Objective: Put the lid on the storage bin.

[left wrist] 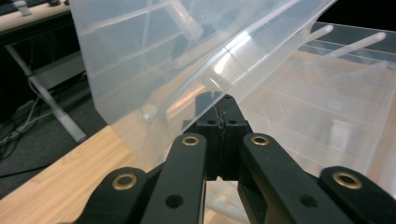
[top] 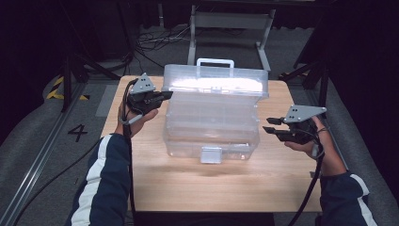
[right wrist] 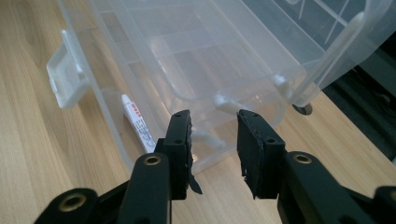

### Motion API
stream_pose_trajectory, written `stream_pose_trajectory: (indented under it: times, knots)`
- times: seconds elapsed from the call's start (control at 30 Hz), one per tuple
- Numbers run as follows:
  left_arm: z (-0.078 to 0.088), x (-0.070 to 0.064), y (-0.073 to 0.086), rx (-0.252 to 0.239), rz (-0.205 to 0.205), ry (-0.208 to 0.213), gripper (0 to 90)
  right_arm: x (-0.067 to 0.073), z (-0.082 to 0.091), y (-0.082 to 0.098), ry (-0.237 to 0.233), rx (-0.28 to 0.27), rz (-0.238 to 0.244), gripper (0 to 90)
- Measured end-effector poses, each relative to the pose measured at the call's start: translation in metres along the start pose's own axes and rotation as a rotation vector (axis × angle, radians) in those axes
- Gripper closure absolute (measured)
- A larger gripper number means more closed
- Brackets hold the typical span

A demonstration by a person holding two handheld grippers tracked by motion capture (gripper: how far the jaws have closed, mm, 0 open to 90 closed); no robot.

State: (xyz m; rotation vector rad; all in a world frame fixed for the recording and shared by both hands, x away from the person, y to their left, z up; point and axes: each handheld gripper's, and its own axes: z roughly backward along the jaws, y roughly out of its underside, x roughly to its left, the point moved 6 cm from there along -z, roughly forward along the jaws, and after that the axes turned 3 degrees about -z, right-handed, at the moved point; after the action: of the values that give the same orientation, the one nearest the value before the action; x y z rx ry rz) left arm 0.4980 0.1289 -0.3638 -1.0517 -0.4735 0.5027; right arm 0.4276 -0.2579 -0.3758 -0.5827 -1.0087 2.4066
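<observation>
High view first: I count one clear plastic box (top: 211,127) on the wooden table (top: 197,183), with one raised lid (top: 215,80), one carry handle (top: 215,61) on that lid's far edge and one front latch (top: 211,154) hanging at the near wall; two grippers, one in each of my hands. My left gripper (top: 165,94) sits at the lid's left end; from the left gripper view its jaws are pinched together on the lid's rim (left wrist: 219,95), holding the lid tilted up over the box. My right gripper (top: 270,125) hovers just off the box's right side, not touching it; in the right gripper view its jaws stand moderately apart with nothing between them, the box corner just beyond the tips. Inside the box I see one small white tube (right wrist: 138,125) lying against the near wall; it carries red print too small for me to read. On the floor left of the table one painted numeral reads "4" (top: 77,132).
</observation>
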Motion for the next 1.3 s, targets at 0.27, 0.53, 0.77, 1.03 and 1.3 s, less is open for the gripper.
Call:
stream_pose_trajectory:
  times: [0.27,0.53,0.77,1.03,1.3]
  knots:
    - [0.001,-0.007,0.007,-0.006,-0.002,0.017,90.0,0.002,-0.009,0.010,-0.010,0.016,-0.033,60.0]
    - [0.005,-0.015,0.012,0.003,-0.018,0.030,90.0,0.004,-0.010,0.015,-0.015,0.024,-0.039,58.7]
    - [0.008,-0.025,0.018,0.018,-0.033,0.063,90.0,0.004,-0.013,0.017,-0.021,0.034,-0.047,57.5]
    - [0.011,-0.032,0.027,0.062,-0.040,0.078,90.0,0.003,-0.015,0.020,-0.019,0.039,-0.058,57.2]
    - [0.012,-0.039,0.035,0.170,-0.041,0.144,90.0,0.002,-0.015,0.022,-0.023,0.043,-0.064,57.0]
